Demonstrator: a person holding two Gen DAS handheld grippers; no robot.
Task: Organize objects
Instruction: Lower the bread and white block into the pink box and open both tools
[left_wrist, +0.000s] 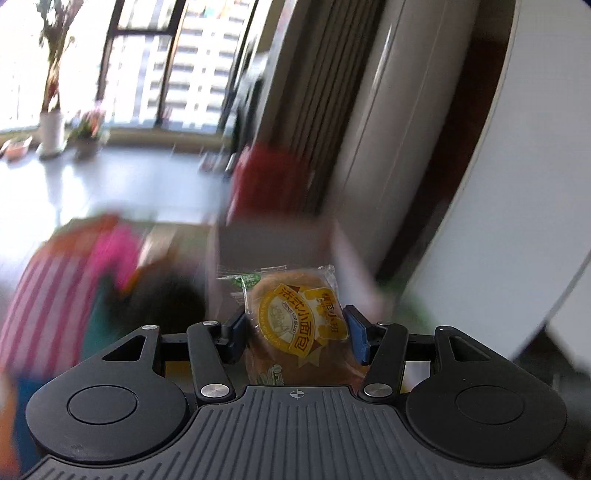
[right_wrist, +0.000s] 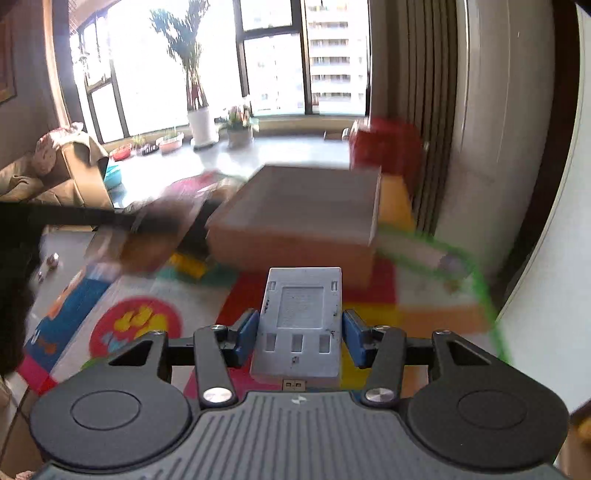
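Observation:
In the left wrist view my left gripper is shut on a small bread in a clear wrapper with a yellow label, blue pads pressing on both its sides. In the right wrist view my right gripper is shut on a flat grey device with a plug at its near end, held between its blue pads. Both are lifted above the floor. An open cardboard box stands just ahead of them; in the left view the box is blurred.
A colourful play mat covers the floor. A red box sits behind the cardboard box by a curtain. A dark blurred arm reaches in from the left. Potted plants stand by the window, a sofa at left.

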